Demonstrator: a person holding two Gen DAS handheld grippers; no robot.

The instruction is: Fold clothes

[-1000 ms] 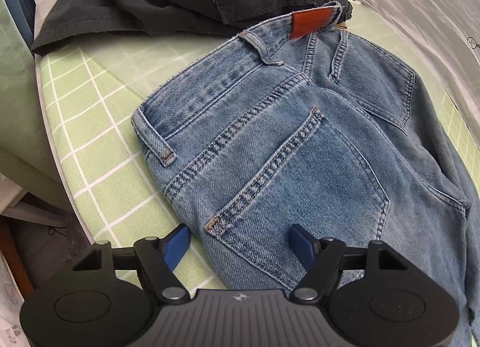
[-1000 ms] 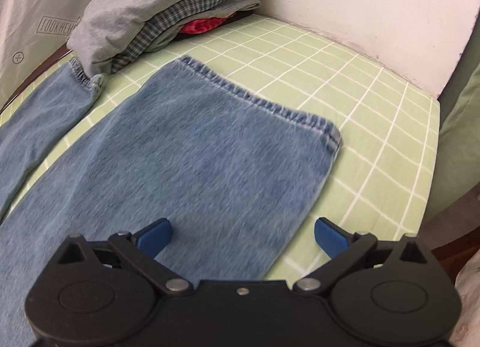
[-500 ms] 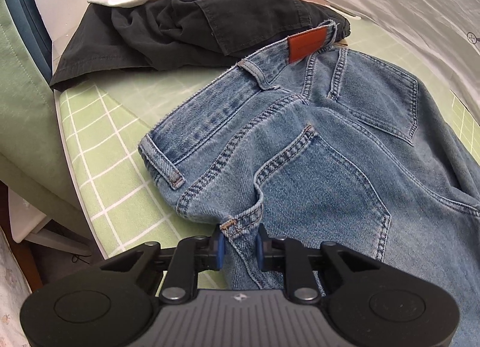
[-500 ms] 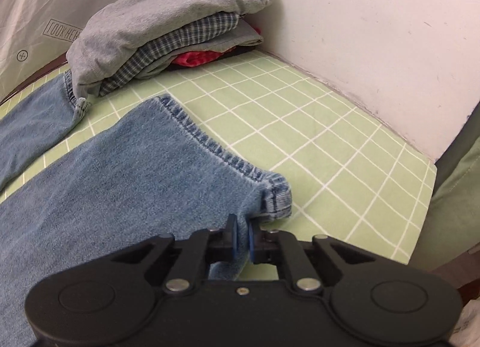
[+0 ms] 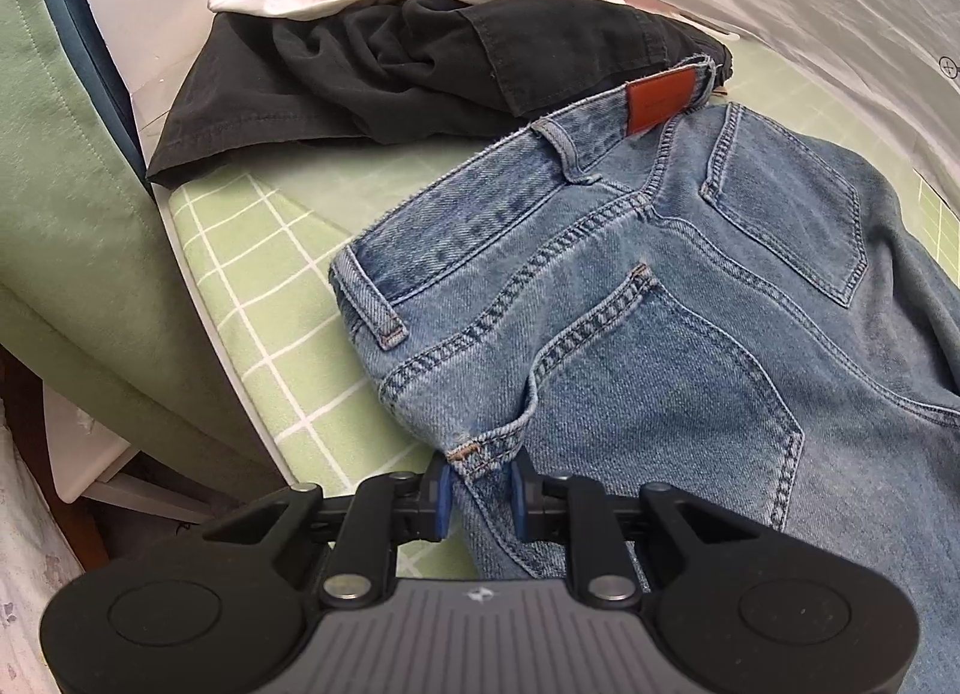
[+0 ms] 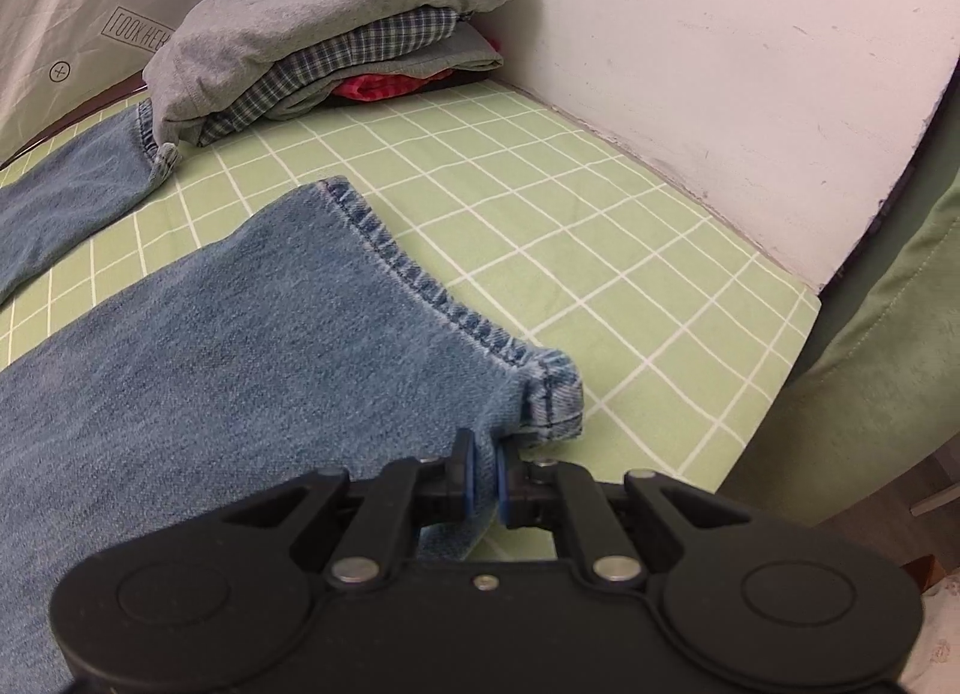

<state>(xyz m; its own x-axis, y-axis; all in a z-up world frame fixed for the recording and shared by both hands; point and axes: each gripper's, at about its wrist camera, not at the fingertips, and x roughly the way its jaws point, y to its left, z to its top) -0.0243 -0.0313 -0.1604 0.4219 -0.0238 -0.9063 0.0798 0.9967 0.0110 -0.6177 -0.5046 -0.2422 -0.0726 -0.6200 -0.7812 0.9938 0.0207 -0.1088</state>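
Jeans point(image 5: 690, 334) pinched in each hand-held gripper: left point(image 5: 480, 493) at pocket, right point(image 6: 485, 478) near hem.

Two close, downward wrist views sharing the jeans point(image 5: 690, 334).

free: green checked cover point(image 6: 600, 250) right of hem | blocked: folded stack point(image 6: 324, 34), wall point(image 6: 750, 64)

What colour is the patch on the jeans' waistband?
Reddish-brown patch, clearest in the left wrist view.
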